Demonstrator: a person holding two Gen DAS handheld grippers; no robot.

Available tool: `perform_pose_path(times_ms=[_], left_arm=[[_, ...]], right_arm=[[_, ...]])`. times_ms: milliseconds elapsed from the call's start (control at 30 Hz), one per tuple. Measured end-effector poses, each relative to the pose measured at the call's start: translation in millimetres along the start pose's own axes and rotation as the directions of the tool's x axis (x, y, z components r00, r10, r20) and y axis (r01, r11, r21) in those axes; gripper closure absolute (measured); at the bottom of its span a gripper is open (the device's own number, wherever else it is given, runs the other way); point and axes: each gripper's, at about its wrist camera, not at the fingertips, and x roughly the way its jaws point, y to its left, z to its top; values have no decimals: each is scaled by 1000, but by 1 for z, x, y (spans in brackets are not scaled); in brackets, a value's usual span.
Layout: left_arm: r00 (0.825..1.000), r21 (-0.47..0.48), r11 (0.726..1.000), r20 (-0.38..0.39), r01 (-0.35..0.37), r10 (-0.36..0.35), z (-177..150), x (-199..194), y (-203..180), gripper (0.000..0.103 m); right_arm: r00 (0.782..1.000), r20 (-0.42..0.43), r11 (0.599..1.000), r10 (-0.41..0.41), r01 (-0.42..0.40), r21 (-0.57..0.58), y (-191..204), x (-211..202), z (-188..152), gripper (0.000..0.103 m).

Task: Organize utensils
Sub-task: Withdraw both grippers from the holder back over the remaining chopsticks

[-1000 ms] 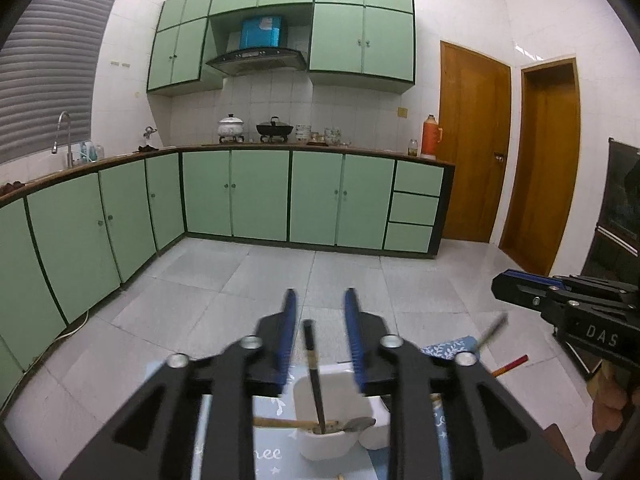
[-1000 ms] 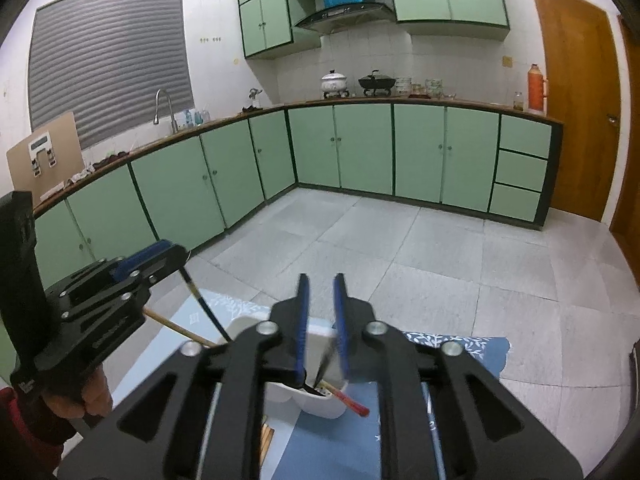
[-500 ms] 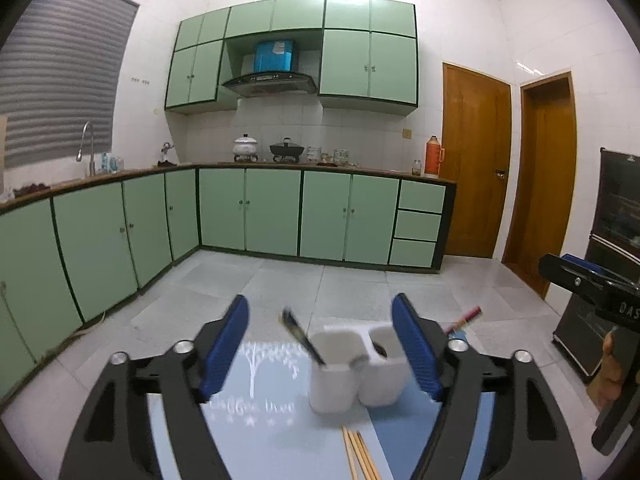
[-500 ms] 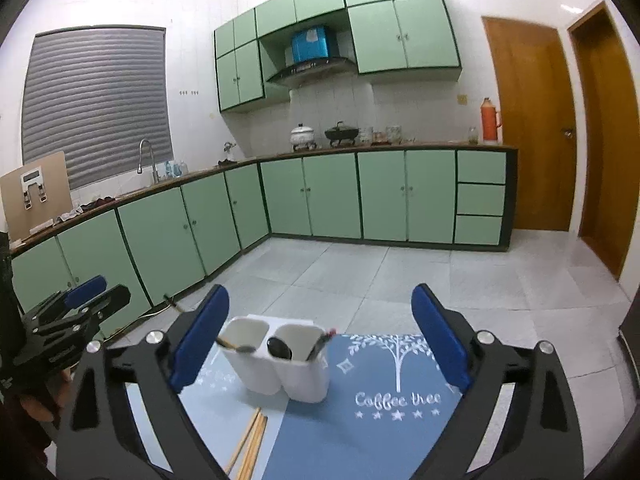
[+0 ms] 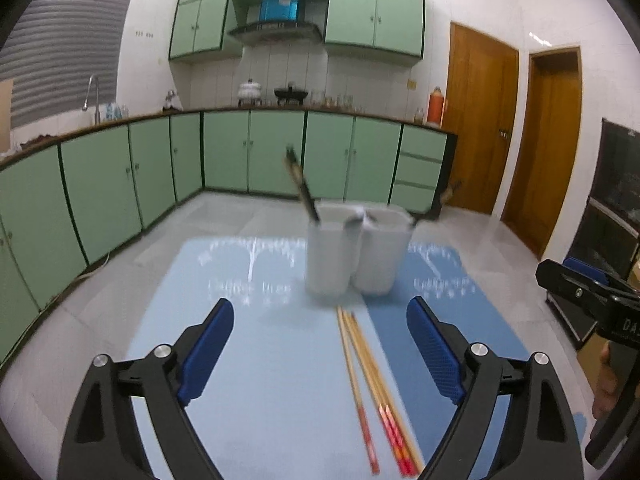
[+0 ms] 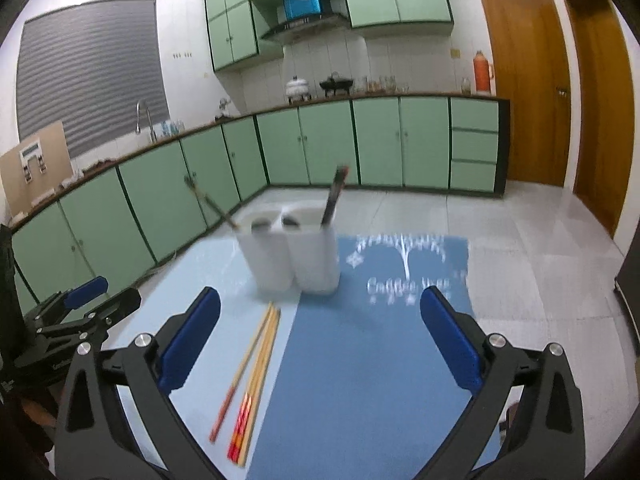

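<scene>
Green base cabinets point(image 5: 276, 152) (background); above them a white pot point(image 5: 250, 90) and orange thermos point(image 5: 436, 106); wooden door point(image 5: 480, 120) beside.

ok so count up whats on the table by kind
mats: 2, light blue and dark blue
white holder: 1
handles sticking out of the holder: 2
loose chopsticks: about 4, blur makes this uncertain
total: about 9

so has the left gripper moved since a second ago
Yes. The left gripper has pulled back from the white holder, which now stands well ahead of its open fingers instead of between them.
</scene>
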Motion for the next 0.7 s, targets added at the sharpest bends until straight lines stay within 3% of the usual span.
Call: perform_pose_path(times_ms=[100, 700], left_arm=[[999, 7, 1000, -51, -4, 5, -19, 4, 0, 16], [983, 27, 999, -181, -32, 36, -85, 7, 4, 17]], right_arm=[[999, -34, 1000, 1, -1, 8, 5, 3, -18, 6], [986, -168, 999, -6, -2, -44, 34, 13, -99, 7]])
